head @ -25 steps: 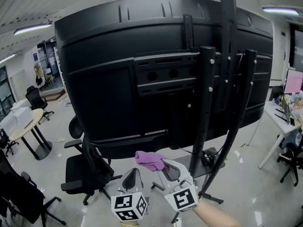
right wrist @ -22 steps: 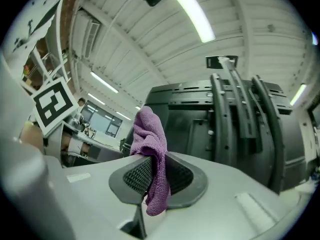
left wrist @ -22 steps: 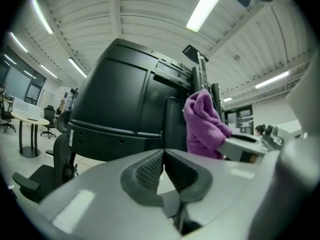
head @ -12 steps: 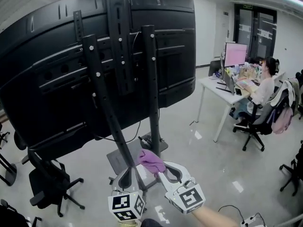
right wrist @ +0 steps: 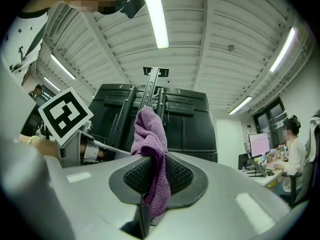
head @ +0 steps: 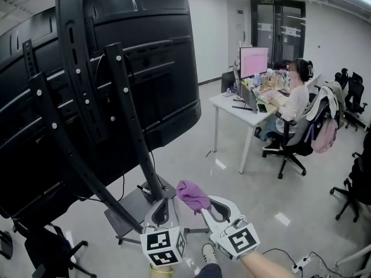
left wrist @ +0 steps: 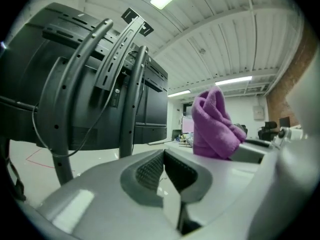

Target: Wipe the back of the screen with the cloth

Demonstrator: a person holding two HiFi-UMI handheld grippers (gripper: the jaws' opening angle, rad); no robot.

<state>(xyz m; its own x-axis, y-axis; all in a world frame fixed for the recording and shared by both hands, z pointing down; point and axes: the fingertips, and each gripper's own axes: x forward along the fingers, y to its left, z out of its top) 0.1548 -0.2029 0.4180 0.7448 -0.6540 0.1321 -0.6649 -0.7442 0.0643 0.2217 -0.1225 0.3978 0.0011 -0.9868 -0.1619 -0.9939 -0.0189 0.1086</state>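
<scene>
Purple cloth [head: 193, 194] is clamped in the jaws of the right gripper [head: 204, 206] and held low, well apart from the black screen [head: 151, 80]. The jaws of the left gripper [head: 163, 208] are closed on nothing. The screen's back is not touched; all wiping is judged left to do.
</scene>
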